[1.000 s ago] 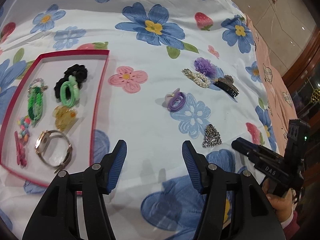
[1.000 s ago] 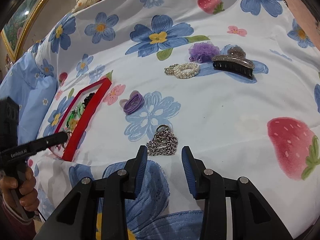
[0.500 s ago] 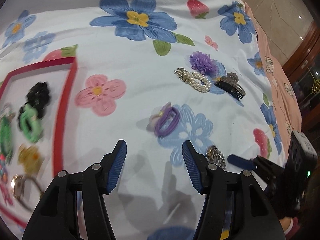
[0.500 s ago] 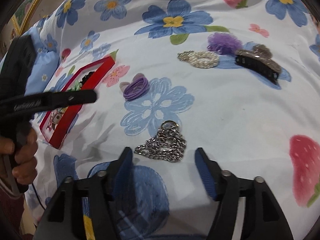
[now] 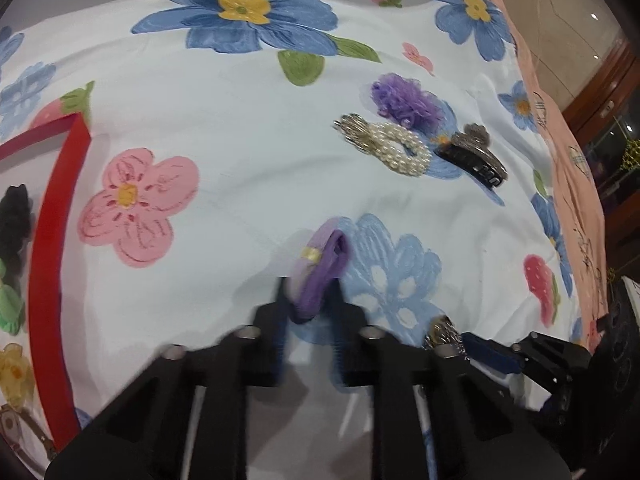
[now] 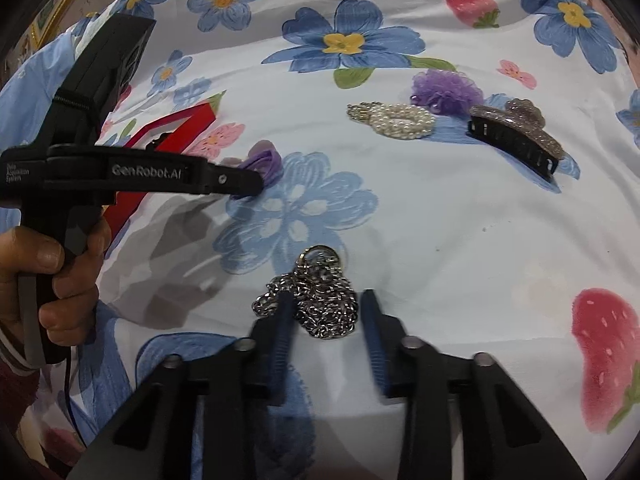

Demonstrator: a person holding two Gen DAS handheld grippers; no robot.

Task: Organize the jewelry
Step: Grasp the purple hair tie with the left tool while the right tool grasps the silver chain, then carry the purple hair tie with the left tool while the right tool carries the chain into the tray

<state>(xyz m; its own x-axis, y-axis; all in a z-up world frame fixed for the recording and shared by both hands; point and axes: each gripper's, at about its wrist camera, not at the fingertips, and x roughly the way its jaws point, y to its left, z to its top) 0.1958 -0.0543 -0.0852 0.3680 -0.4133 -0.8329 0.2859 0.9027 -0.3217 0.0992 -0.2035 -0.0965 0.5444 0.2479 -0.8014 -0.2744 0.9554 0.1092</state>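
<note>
Jewelry is spread over a flowered bedsheet (image 5: 240, 128), with a red tray (image 5: 54, 240) at the left edge already holding several pieces.

In the left wrist view, the left gripper (image 5: 310, 304) is seen closed around a purple hair tie (image 5: 320, 276), which is pinched between the blurred fingers just above the sheet. A pearl clip (image 5: 394, 148), a purple flower scrunchie (image 5: 406, 100) and a dark claw clip (image 5: 474, 156) are laid together farther away and to the right. The tip of the right gripper is seen at the near right, at a silver chain (image 5: 442, 332).

In the right wrist view, the right gripper (image 6: 326, 320) is held apart, its fingers set either side of the silver chain (image 6: 316, 300), which lies heaped on the sheet; no grip on it is made out. The left gripper (image 6: 256, 180) is seen from the side at the left, clamped on the hair tie (image 6: 264, 164), with the red tray (image 6: 176, 136) just behind it.

Several slips could be expected from here. The hair tie is soft and is held near one end, so it could be squeezed out or dropped short of the tray. The chain is a loose heap, so only a few links could be caught and the rest left trailing, or sheet fabric could be pinched with it.
</note>
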